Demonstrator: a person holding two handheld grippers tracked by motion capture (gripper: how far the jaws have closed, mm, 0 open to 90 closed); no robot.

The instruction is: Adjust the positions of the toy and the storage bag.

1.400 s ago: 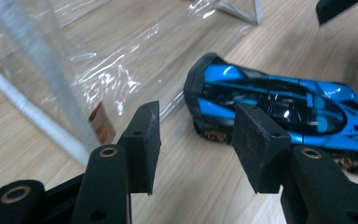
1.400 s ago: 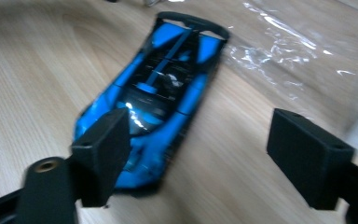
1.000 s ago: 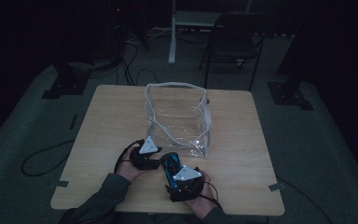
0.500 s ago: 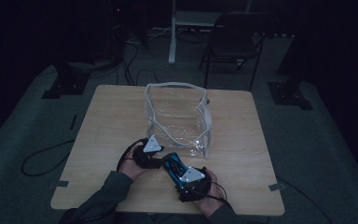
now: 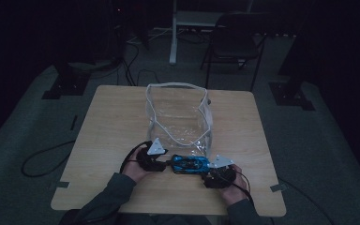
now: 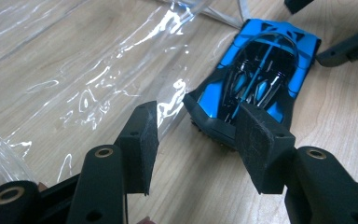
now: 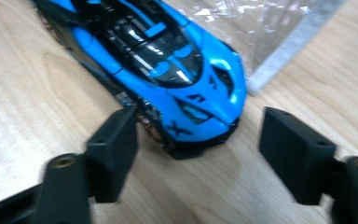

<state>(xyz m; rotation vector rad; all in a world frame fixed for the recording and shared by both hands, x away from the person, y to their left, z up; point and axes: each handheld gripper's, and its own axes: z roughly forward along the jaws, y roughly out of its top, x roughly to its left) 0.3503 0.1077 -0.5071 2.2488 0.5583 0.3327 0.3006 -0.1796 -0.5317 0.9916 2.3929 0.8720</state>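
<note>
Blue toy car (image 5: 190, 164) lies on the wooden worktop (image 5: 112, 126), at 6 o'clock of the clear plastic bag (image 5: 178, 117) — just beside its front wall. Left gripper (image 6: 196, 140) at the car's 9 o'clock end, jaws half-wide, one pad by the bumper, nothing clamped. Right gripper (image 7: 196, 154) at 3 o'clock — jaws just been closing, car's nose between them, pads not touching.
</note>
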